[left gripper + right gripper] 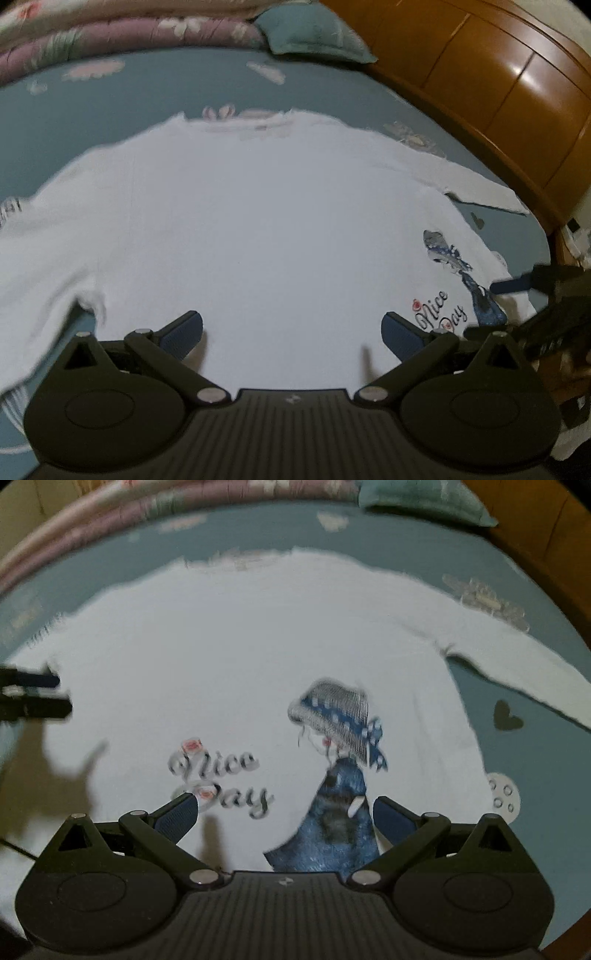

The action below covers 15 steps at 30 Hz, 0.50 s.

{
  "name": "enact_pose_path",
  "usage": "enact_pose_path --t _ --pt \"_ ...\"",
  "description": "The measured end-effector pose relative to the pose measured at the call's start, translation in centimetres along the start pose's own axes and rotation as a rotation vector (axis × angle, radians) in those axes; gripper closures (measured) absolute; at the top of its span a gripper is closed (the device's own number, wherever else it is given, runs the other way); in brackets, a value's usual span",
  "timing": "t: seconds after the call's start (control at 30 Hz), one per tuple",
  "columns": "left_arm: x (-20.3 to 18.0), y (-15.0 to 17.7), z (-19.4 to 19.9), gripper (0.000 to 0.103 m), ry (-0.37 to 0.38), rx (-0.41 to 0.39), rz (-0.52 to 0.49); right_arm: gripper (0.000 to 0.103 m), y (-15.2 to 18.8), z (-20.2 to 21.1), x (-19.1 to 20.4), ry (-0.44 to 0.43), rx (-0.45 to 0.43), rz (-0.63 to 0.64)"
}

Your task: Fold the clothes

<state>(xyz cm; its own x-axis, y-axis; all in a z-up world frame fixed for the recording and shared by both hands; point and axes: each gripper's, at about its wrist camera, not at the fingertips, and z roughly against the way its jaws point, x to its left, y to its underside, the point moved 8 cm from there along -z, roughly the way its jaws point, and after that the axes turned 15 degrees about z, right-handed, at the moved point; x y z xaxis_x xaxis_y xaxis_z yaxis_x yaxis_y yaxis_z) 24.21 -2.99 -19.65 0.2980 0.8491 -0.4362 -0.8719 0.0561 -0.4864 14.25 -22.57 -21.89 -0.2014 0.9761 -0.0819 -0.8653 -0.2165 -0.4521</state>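
A white long-sleeved top [240, 221] [240, 664] lies spread flat on a blue bedsheet, collar at the far side. Its print shows a girl in a hat [340, 746] and the words "Nice Day" [218, 779] near the hem. My left gripper [291, 332] hovers open over the plain left half of the hem, nothing between its fingers. My right gripper [284, 812] stands open over the print, also holding nothing. Each gripper shows at the edge of the other's view: the right gripper's finger [513, 286], the left gripper's finger [33, 681]. One sleeve [535, 675] stretches to the right.
A blue floral bedsheet [110, 107] covers the bed. Folded pink floral quilts [122, 33] and a teal pillow [314, 29] lie along the far side. A wooden headboard [498, 92] runs along the right edge.
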Motion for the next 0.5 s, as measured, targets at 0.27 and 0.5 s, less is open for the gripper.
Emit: enact_pose_path --t 0.27,0.5 --pt "1.4 2.3 2.1 0.001 0.052 0.017 0.058 0.0 1.1 -0.5 0.8 0.032 0.018 0.011" --pt "5.3 -6.6 3.2 0.001 -0.04 -0.106 0.063 0.0 0.8 -0.2 1.0 0.032 0.026 0.016"
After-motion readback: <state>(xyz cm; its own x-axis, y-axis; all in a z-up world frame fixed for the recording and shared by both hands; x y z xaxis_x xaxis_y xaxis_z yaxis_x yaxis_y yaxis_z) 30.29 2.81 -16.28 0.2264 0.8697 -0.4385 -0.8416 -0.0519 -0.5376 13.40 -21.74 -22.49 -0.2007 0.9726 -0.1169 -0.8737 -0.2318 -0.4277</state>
